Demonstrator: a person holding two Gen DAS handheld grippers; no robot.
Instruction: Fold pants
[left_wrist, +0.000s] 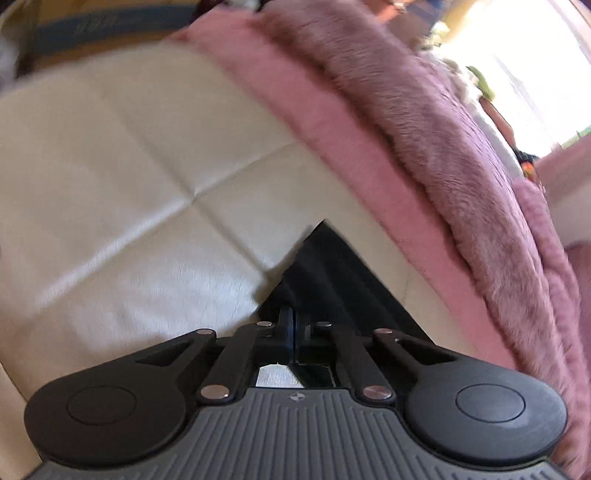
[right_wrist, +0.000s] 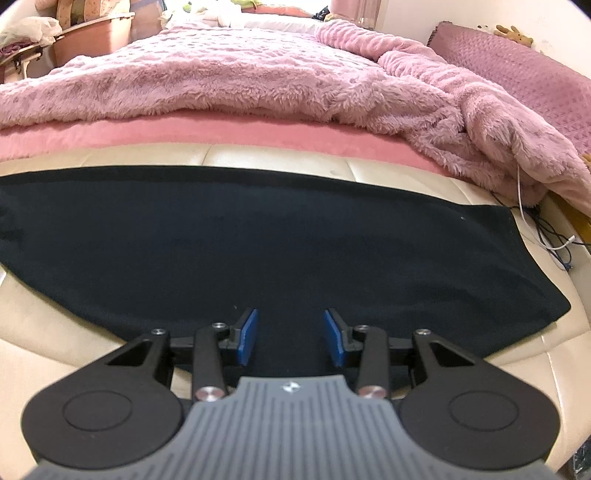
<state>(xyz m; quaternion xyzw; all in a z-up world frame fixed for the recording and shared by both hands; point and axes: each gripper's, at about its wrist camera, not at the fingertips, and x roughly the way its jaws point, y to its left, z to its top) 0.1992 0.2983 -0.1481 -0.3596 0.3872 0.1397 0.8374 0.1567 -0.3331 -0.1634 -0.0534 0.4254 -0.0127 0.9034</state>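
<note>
1. My left gripper (left_wrist: 293, 325) is clamped tight on a corner of the black pants (left_wrist: 325, 273), over the cream padded bench (left_wrist: 122, 177).
2. My right gripper (right_wrist: 290, 338) hangs with jaws apart just above the pants (right_wrist: 258, 240), which lie flat across the bench (right_wrist: 55, 343).
3. A pink fuzzy blanket (right_wrist: 221, 81) covers the bed behind.

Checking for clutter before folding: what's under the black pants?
The black pants lie flat on a cream quilted cushion, visible around their edges. Whatever lies beneath the fabric itself is covered.
</note>
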